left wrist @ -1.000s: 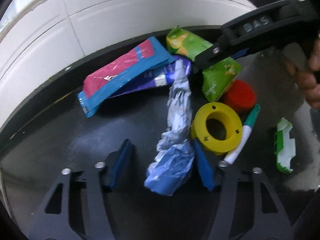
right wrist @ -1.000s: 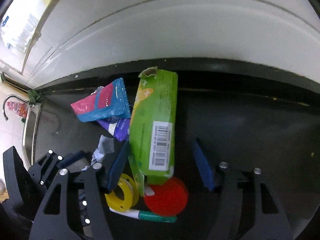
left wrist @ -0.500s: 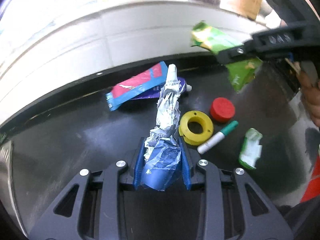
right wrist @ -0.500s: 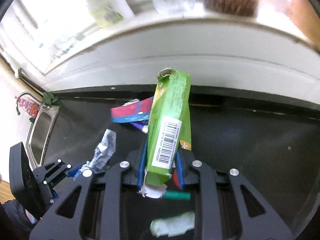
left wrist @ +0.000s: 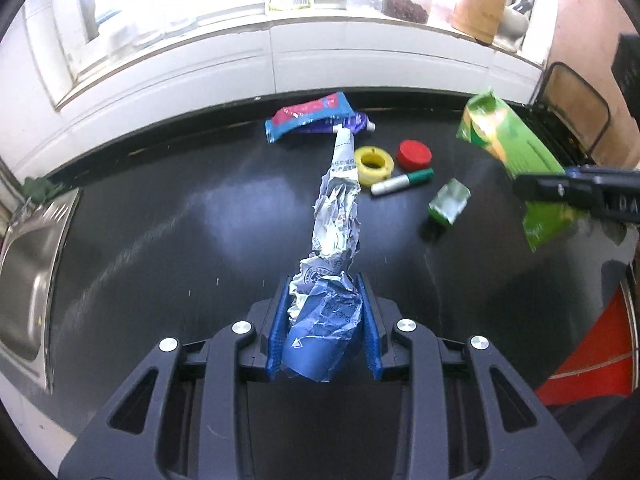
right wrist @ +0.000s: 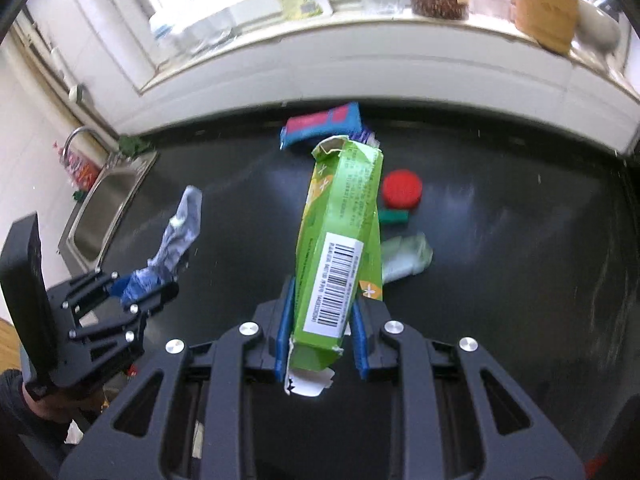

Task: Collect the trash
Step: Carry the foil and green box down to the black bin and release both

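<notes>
My left gripper [left wrist: 323, 312] is shut on a crumpled blue and white wrapper [left wrist: 334, 240] and holds it above the black counter [left wrist: 180, 220]. It also shows in the right wrist view [right wrist: 168, 236]. My right gripper [right wrist: 322, 320] is shut on a torn green carton [right wrist: 340, 236], lifted off the counter; the carton shows at the right of the left wrist view [left wrist: 516, 160]. On the counter lie a pink and blue packet [left wrist: 308, 118], a purple tube [left wrist: 352, 124], a yellow ring [left wrist: 375, 160], a red cap [left wrist: 414, 154], a green marker [left wrist: 402, 182] and a small green and white scrap [left wrist: 450, 202].
A steel sink [left wrist: 28, 272] is set into the counter at the left. A white tiled wall and a window sill with jars and a wooden holder [left wrist: 480, 8] run along the back. A red object [left wrist: 592, 352] sits at the lower right.
Both grippers closed on their pieces and lifted them up and back from the counter. The wrapper and the carton now hang in the air; the other items stayed in place.
</notes>
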`<state>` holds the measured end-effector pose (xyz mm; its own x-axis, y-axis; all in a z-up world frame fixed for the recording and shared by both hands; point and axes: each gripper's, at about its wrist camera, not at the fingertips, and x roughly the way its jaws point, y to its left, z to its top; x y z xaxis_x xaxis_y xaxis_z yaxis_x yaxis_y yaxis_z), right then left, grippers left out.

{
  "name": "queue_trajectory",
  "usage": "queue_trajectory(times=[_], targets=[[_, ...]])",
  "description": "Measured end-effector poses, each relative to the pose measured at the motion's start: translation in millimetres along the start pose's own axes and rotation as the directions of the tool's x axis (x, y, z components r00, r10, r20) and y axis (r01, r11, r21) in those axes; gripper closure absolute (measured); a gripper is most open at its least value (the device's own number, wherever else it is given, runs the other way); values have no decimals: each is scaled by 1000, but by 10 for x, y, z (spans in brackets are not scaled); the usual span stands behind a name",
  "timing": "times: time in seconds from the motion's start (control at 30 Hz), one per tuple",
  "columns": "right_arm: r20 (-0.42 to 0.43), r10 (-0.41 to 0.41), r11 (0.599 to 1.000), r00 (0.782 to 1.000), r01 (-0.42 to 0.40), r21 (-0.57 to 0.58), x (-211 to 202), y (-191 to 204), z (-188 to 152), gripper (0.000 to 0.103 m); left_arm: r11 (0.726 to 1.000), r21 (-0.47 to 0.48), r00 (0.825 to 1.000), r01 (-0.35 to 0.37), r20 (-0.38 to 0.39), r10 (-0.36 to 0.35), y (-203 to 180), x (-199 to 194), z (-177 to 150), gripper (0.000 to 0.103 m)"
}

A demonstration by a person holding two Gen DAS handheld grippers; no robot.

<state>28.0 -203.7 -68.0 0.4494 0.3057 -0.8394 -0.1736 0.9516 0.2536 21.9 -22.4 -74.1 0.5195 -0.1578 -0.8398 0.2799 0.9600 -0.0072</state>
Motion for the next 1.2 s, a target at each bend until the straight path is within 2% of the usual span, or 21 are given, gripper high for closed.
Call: queue_trajectory(times=[0.13, 0.37, 0.5, 0.57, 0.63, 0.73, 0.83, 0.87, 0.97, 1.07, 1.13, 1.2], targets=[[3, -2, 1000, 1000, 2, -8, -50, 118, -174, 77, 1000, -5, 1000, -5, 5, 5, 4, -104, -132, 71], [19, 25, 997, 1000, -23, -79, -109, 436, -163, 77, 997, -66, 998, -47, 44, 50, 165, -304, -288, 71], [7, 74, 981, 997, -72, -178, 17, 874, -40, 77, 980, -163, 990, -112, 70, 125, 501, -545, -504, 71], [-17, 124, 961, 992, -124, -249, 124, 1268, -25, 77, 962, -225, 983, -153, 68, 173, 701, -676, -686, 71], [-49, 167, 936, 985, -174, -306, 220, 1623, -43, 77, 929, -308, 971, -205, 55, 232, 974, -843, -963, 71], [-126, 241, 874, 962, -271, -402, 415, 2306, -158, 77, 874, -392, 949, -286, 12, 316, 1300, -1052, -1385, 71], [-225, 303, 796, 926, -376, -474, 609, 2976, -414, 77, 793, -486, 920, -367, -60, 388, 1634, -1262, -1938, 71], [-260, 317, 763, 912, -408, -501, 670, 3208, -533, 77, 772, -512, 915, -376, -76, 396, 1712, -1314, -2088, 71], [-354, 337, 674, 872, -486, -556, 833, 3780, -896, 77, 676, -597, 891, -432, -167, 422, 1977, -1466, -2704, 71], [-443, 323, 611, 836, -542, -577, 1054, 4191, -1275, 77, 602, -663, 885, -445, -224, 407, 2154, -1526, -3207, 71], [-484, 300, 580, 822, -560, -591, 1222, 4411, -1505, 77, 571, -686, 883, -451, -250, 396, 2201, -1507, -3450, 71], [-522, 266, 566, 811, -569, -596, 1433, 4588, -1712, 77, 546, -701, 880, -459, -275, 386, 2250, -1441, -3677, 71]])
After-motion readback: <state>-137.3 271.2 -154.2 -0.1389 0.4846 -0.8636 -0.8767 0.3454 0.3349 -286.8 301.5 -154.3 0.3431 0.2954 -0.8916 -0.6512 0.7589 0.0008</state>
